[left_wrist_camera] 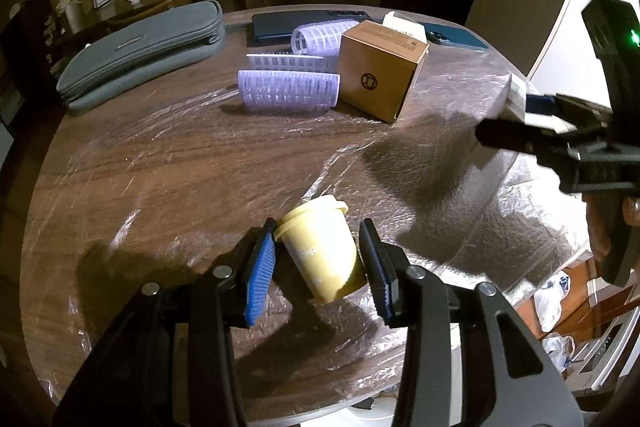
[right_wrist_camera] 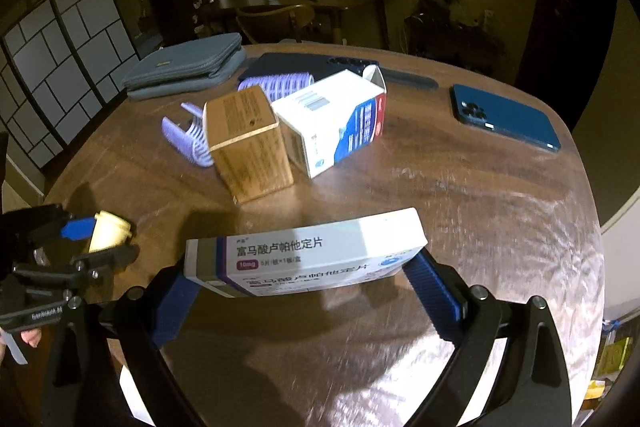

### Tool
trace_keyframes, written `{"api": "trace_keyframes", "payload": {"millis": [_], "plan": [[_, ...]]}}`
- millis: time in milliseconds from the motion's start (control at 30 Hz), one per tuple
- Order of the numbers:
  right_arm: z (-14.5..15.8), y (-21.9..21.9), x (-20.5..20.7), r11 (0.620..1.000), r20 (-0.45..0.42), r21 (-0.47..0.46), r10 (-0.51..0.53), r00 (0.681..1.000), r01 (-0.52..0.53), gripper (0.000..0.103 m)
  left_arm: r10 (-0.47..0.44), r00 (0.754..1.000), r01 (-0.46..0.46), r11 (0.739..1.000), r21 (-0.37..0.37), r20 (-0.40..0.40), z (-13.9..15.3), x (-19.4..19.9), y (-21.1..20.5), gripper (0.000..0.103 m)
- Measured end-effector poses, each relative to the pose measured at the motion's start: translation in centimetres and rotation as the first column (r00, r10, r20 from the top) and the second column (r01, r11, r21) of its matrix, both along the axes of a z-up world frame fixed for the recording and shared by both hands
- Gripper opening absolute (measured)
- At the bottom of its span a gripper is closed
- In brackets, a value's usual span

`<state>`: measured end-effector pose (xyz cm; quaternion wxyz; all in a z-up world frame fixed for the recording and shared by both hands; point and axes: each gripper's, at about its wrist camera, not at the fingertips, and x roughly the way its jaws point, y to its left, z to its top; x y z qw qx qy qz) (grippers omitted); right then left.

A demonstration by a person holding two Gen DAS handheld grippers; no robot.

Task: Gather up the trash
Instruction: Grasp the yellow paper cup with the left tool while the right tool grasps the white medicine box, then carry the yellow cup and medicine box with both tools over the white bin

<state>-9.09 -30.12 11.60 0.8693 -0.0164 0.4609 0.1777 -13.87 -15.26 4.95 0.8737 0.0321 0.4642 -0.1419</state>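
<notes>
The big round wooden table has a clear plastic sheet over it. At its far left edge lies a gray zip pouch. Beside the pouch, at the far edge, lies a dark flat phone. A blue phone lies near the far right edge, well apart from the boxes.

Near the middle of the table stands a brown cardboard box. A white and blue box lies on its side, touching the brown box. Purple hair rollers lie just beside the brown box, on its left.

The right gripper is by the near edge of the table. Its blue pads squeeze the two ends of a flat white medicine box with purple on it. The box is up off the table.

The left gripper is by the near left edge. Its fingers are clenched on a small yellow cup. The cup is tilted, with its rim pointing away toward the far edge.
</notes>
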Motion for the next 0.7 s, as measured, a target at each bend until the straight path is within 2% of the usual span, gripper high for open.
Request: {"api": "trace_keyframes", "payload": {"millis": [700], "plan": [[2.1, 0.4, -6.5, 1.000, 0.008, 0.012, 0.014, 1.000, -0.014, 0.094, -0.074, 0.997, 0.074, 0.997, -0.007, 0.028, 1.9, -3.4, 0.2, 0.043]]}}
